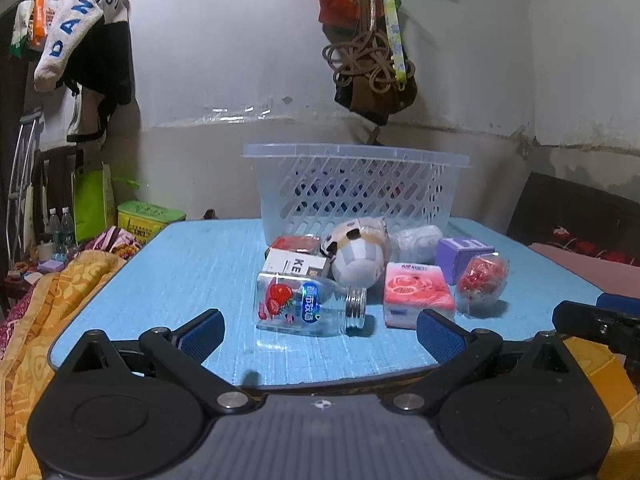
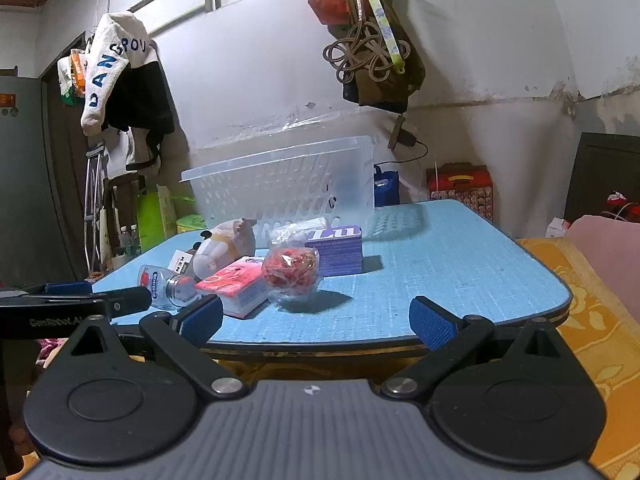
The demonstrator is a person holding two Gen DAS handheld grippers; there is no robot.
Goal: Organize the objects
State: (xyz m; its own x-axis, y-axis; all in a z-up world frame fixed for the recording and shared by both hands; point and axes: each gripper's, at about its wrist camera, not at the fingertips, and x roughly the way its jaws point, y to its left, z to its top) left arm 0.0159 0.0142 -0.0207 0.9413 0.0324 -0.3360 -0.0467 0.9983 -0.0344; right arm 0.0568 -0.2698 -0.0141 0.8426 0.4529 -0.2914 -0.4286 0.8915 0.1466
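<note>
A clear plastic basket (image 1: 356, 188) stands at the back of the blue table (image 1: 192, 276); it also shows in the right wrist view (image 2: 280, 188). In front of it lie a clear bottle with a strawberry label (image 1: 304, 306), a white box (image 1: 294, 266), a plush toy (image 1: 358, 256), a pink tissue pack (image 1: 416, 294), a purple box (image 1: 464, 256) and a bagged red item (image 1: 482, 280). My left gripper (image 1: 320, 334) is open and empty, just short of the bottle. My right gripper (image 2: 316, 320) is open and empty at the table's near edge, before the bagged red item (image 2: 292, 270).
Orange bedding (image 1: 44, 320) lies left of the table and also to its right (image 2: 600, 312). Clothes (image 1: 80, 40) and bags (image 1: 368, 40) hang on the wall behind. A green box (image 1: 148, 218) and water bottles (image 1: 62, 228) stand at the far left.
</note>
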